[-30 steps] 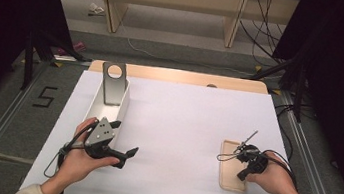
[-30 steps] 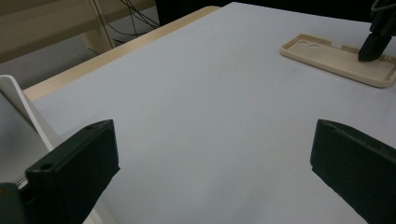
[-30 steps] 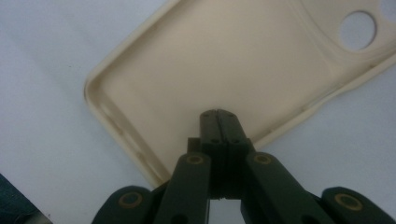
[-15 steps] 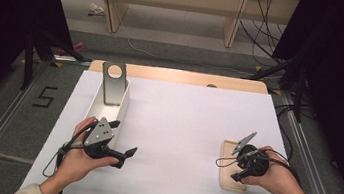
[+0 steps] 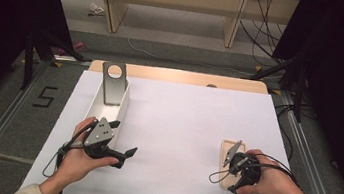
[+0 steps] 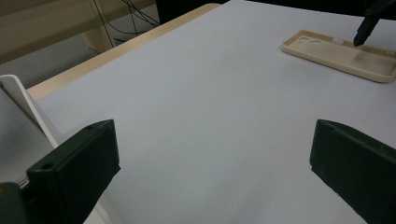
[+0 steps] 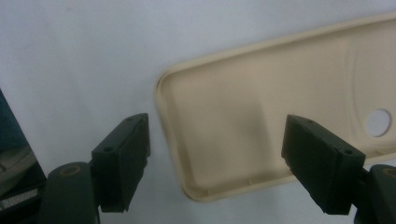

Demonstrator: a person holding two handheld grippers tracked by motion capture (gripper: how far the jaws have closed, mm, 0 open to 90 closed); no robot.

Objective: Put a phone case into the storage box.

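Where the white-covered desk point(image 5: 181, 128) meets its far edge, a strip of bare wood shows, and the covering runs over the remainder. Along the desk's left edge, from near the far corner down toward the person's left hand point(image 5: 75, 162), lies a long white tray point(image 5: 115, 107), and a grey plate with a round hole point(image 5: 113, 81) stands upright at its far end. In the left gripper view a white wall of that tray point(image 6: 25, 105) rises just beside the left jaw.

Near the desk's right edge, toward the near right corner, a beige phone case point(image 5: 227, 157) lies flat with its hollow side up; the right gripper view shows its raised rim point(image 7: 243, 121) and a round hole at one end, and the left gripper view shows it far across the desk point(image 6: 341, 53).

The left gripper point(image 5: 117, 156) is held low over the desk beside the near end of the tray, its jaws released and wide apart with nothing between them point(image 6: 212, 168). The right gripper point(image 5: 233, 153), in the right hand point(image 5: 272, 183), hovers above the case with jaws spread point(image 7: 217, 158); one corner of the case lies between them, and I cannot tell whether either jaw touches it.
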